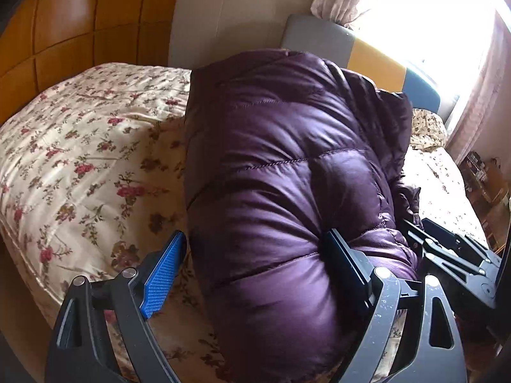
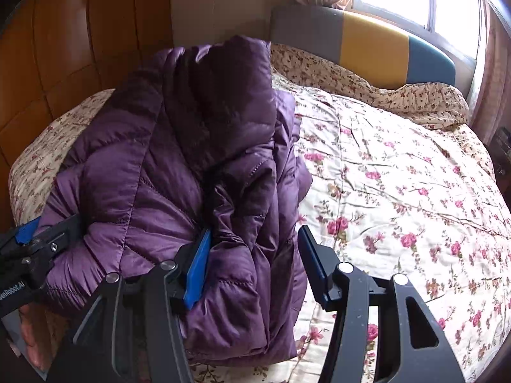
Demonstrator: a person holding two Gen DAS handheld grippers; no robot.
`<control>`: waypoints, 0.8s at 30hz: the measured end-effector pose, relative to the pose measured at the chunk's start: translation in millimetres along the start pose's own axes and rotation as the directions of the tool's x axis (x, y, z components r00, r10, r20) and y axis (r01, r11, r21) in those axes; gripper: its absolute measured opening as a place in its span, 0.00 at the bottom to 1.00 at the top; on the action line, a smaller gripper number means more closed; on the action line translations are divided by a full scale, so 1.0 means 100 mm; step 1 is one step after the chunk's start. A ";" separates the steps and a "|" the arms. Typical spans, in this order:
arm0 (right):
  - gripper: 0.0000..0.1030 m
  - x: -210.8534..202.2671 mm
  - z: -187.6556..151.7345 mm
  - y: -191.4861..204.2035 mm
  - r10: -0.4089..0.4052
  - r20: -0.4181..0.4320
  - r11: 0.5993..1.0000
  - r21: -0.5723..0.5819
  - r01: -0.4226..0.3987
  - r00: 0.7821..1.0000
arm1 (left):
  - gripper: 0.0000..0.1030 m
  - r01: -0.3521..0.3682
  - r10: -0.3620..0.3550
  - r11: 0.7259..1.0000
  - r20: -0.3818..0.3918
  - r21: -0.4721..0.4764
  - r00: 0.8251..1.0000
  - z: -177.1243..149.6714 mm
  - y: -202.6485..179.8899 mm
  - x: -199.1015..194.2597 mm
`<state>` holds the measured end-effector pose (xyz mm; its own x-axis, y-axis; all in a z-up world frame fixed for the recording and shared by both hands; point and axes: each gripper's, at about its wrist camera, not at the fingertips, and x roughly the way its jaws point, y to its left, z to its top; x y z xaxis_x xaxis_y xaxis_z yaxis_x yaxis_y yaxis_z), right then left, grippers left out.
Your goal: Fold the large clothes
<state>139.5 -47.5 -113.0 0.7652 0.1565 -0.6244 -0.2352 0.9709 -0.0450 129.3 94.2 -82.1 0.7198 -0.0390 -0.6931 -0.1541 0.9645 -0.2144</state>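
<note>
Two handheld grippers straddle a folded purple quilted down jacket (image 1: 281,172) lying on a bed spread with a cream floral quilt (image 1: 73,159).

The left gripper (image 1: 255,268) stands with jaws spread wide around the jacket's near end, blue pad just beside the fabric, dark pad pressed into it. The right gripper (image 2: 255,265) is likewise spread, its fingers either side of the jacket's layered right edge, clamping nothing. Beyond the jacket stands a grey, yellow and blue padded headboard (image 2: 370,41).
</note>
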 end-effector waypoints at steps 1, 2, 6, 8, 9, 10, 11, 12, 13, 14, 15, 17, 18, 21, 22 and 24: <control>0.51 0.00 -0.01 -0.01 0.004 0.003 1.000 0.006 -0.004 1.000 | 0.85 -0.005 0.005 1.000 0.002 0.003 1.000 0.00 -0.01 0.00; 0.51 -0.01 0.00 -0.01 0.011 0.004 1.000 0.017 -0.011 1.000 | 0.85 -0.012 0.012 1.000 0.006 0.007 1.000 0.00 -0.02 -0.01; 0.56 -0.12 0.03 -0.03 0.012 0.027 1.000 0.018 -0.012 1.000 | 0.88 -0.033 0.033 0.999 0.027 0.004 0.999 0.03 -0.04 -0.12; 0.60 -0.19 0.04 -0.04 0.014 0.041 0.999 0.031 -0.015 0.999 | 0.91 -0.049 0.049 0.999 0.039 0.004 0.998 0.04 -0.05 -0.18; 0.63 -0.22 0.05 -0.04 0.011 0.046 0.999 0.032 -0.013 0.999 | 0.92 -0.057 0.057 0.998 0.046 0.000 0.997 0.04 -0.05 -0.22; 0.65 -0.26 0.06 -0.05 0.010 0.053 0.999 0.036 -0.012 0.999 | 0.92 -0.063 0.063 0.998 0.051 -0.002 0.997 0.04 -0.05 -0.26; 0.65 -0.29 0.06 -0.05 0.011 0.058 0.999 0.038 -0.014 0.998 | 0.94 -0.067 0.067 0.998 0.055 -0.003 0.996 0.04 -0.04 -0.28; 0.66 -0.33 0.06 -0.05 0.012 0.065 0.999 0.038 -0.015 0.998 | 0.96 -0.071 0.072 0.997 0.059 -0.003 0.996 0.04 -0.04 -0.31; 0.66 -0.37 0.06 -0.04 0.011 0.073 0.999 0.035 -0.013 0.997 | 0.96 -0.079 0.079 0.997 0.065 -0.004 0.995 0.04 -0.04 -0.34; 0.70 -0.41 0.07 -0.03 0.012 0.080 0.999 0.033 -0.015 0.997 | 0.96 -0.083 0.083 0.997 0.068 -0.005 0.994 0.04 -0.04 -0.37; 0.72 -0.44 0.07 -0.02 0.010 0.084 0.999 0.031 -0.012 0.996 | 0.96 -0.087 0.087 0.996 0.070 -0.009 0.994 0.03 -0.03 -0.40; 0.73 -0.51 0.08 0.00 0.005 0.091 1.000 0.025 -0.007 0.996 | 0.96 -0.091 0.092 0.996 0.072 -0.017 0.993 0.02 -0.02 -0.45; 0.73 -0.55 0.07 0.02 0.001 0.093 1.000 0.022 -0.003 0.996 | 0.96 -0.095 0.097 0.995 0.075 -0.020 0.993 0.01 -0.03 -0.49; 0.74 -0.64 0.02 0.08 -0.013 0.096 1.000 -0.007 0.014 0.995 | 0.96 -0.113 0.114 0.993 0.084 -0.019 0.990 -0.02 -0.04 -0.56; 0.74 -0.67 0.00 0.10 -0.024 0.097 0.999 -0.028 0.027 0.995 | 0.96 -0.117 0.118 0.993 0.086 -0.017 0.989 -0.03 -0.04 -0.59; 0.74 -0.71 -0.06 0.16 -0.027 0.097 0.998 -0.055 0.032 0.995 | 0.97 -0.131 0.131 0.991 0.087 -0.011 0.988 -0.06 -0.04 -0.64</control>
<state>77.8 -44.5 -73.4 0.8260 0.1471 -0.5441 -0.2430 0.9640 -0.1082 79.8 91.0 -41.5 0.7497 0.1108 -0.6524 -0.2544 0.9584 -0.1296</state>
